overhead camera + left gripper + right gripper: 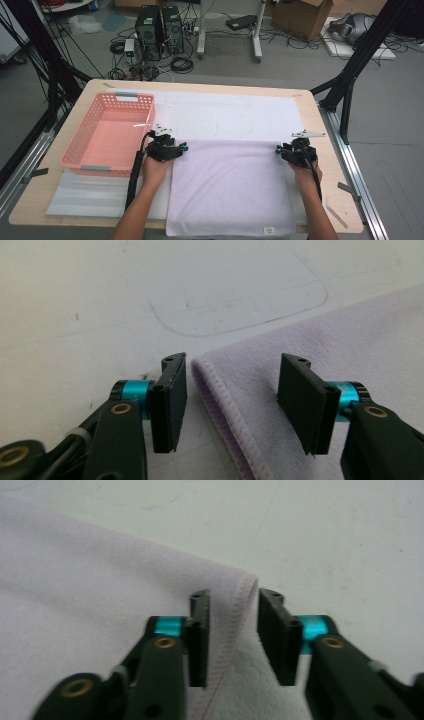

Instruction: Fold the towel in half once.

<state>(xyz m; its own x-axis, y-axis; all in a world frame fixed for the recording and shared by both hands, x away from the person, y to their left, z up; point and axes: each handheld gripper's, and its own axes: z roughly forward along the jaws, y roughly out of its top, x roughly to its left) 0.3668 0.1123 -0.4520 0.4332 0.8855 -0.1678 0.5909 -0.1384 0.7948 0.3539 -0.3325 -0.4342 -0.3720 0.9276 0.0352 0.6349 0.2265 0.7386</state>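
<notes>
A pale lilac towel (230,185) lies flat on the near half of the table, with a small label at its near edge. My left gripper (183,148) sits at the towel's far left corner. In the left gripper view the left gripper (232,371) is open, and the hemmed corner of the towel (350,340) lies between the jaws without touching either pad. My right gripper (279,149) is at the far right corner. In the right gripper view the right gripper (232,605) stands open around the towel's (90,590) stitched edge, with gaps on both sides.
A pink plastic basket (125,97) with nothing in it stands at the left of the table, just beside my left hand. A white mat (225,112) covers the table beyond the towel. The wooden table edge (345,210) runs close on the right. Computers and cables crowd the floor beyond.
</notes>
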